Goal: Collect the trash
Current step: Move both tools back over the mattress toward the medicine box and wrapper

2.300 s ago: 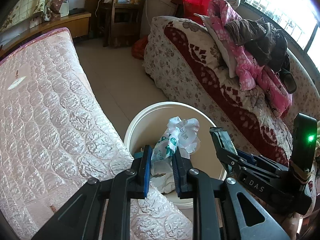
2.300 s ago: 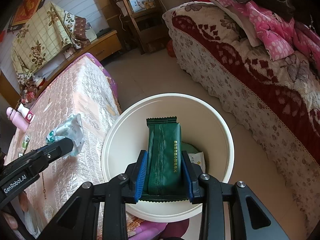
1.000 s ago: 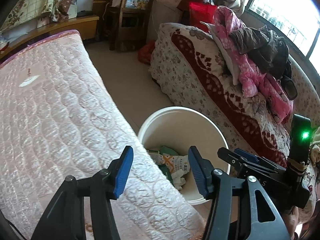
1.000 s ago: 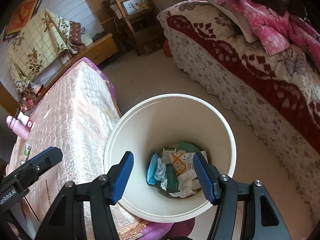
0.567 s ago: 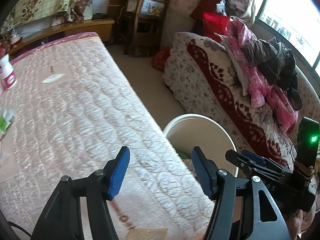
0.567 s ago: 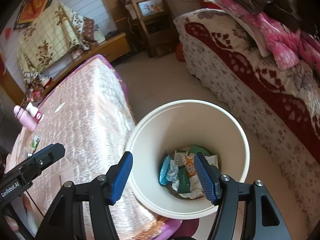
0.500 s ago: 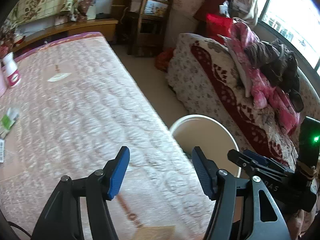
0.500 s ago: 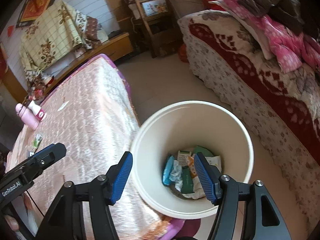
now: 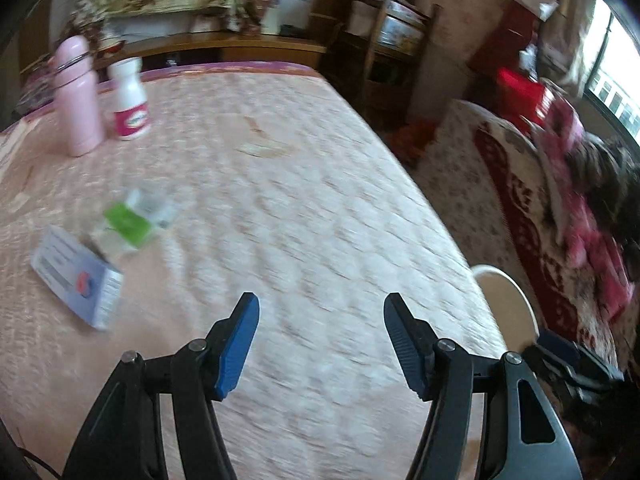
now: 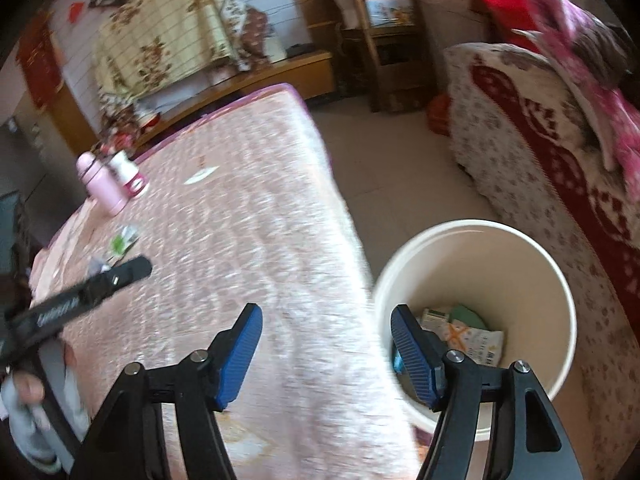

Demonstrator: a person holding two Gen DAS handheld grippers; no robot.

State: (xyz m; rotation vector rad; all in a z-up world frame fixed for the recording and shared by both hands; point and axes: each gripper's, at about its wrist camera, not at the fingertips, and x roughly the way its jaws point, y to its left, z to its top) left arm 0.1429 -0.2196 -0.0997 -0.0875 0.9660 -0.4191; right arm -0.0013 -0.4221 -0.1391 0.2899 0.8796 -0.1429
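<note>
My left gripper (image 9: 322, 304) hangs open over the pink quilted mattress (image 9: 320, 200), nothing between its blue pads. Ahead to its left lie a crumpled green-and-white wrapper (image 9: 132, 224) and a pale blue-and-white box (image 9: 76, 276). Further up lies a flat paper scrap (image 9: 264, 148). My right gripper (image 10: 326, 312) is over the mattress edge beside the white bin (image 10: 560, 280), its jaws opening and empty. Several wrappers (image 10: 472, 332) lie at the bin's bottom. The left gripper's finger (image 10: 132, 270) shows at the left of the right wrist view.
A pink bottle (image 9: 78, 96) and a white bottle (image 9: 130, 100) stand at the mattress's far left. A second bed (image 10: 540, 140) with a floral cover and piled clothes runs along the right, across a strip of floor. A wooden shelf (image 10: 380, 20) stands at the back.
Both grippers have let their wrappers fall into the bin and opened. They have since swung left from the bin over the mattress; the wrapper, box and bottles have come into the left view.
</note>
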